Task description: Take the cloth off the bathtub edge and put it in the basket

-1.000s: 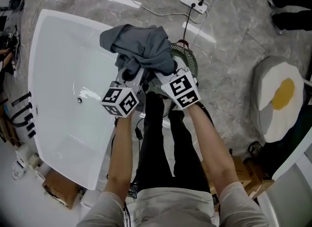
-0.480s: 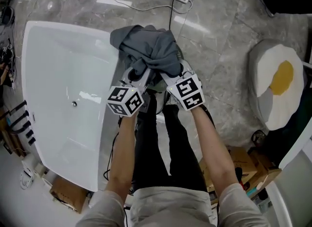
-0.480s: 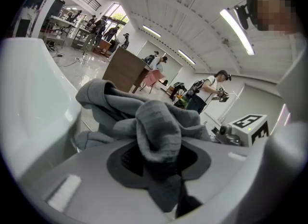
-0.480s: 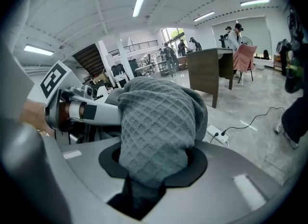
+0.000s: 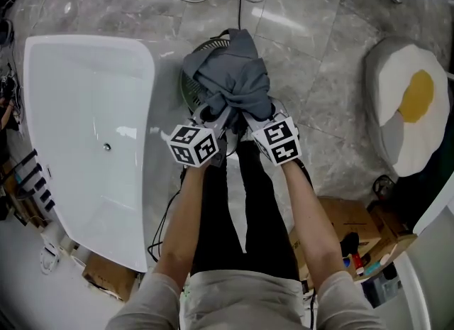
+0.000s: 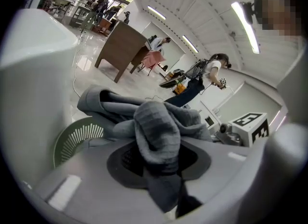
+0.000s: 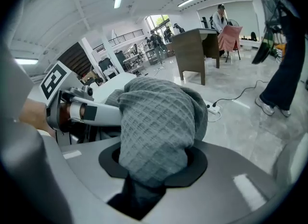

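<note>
Left tongs (image 5: 210, 116) and right tongs (image 5: 248, 117) clamped the cloth (image 5: 230, 80) above the basket (image 5: 186, 86), off the tub (image 5: 85, 130); release remained.

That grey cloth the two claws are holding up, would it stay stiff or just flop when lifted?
Probably floppy: the cloth bunches and droops in folds between the left claw and right claw. It looks light, since two small pinches carry it over the basket. Its waffle weave likely keeps it from slipping out.
</note>
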